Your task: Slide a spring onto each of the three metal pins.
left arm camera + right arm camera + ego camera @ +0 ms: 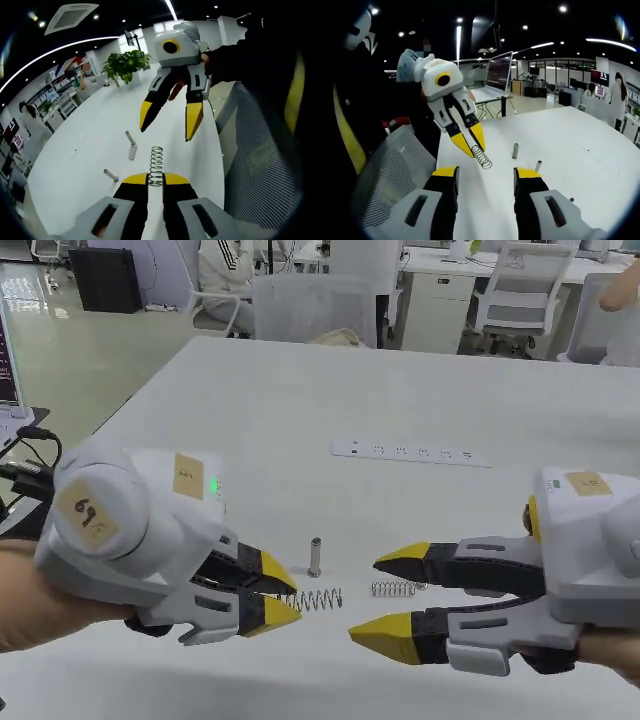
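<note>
handwritten "69" on a tan sticker (pixel 88 515) at the back of the left claw (pixel 287 597)

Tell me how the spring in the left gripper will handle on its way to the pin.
The spring is gripped by one end only in the left gripper, so its open coils will probably bob and sag. It looks thin-wired and likely light. Released on the table, it may well roll.
</note>
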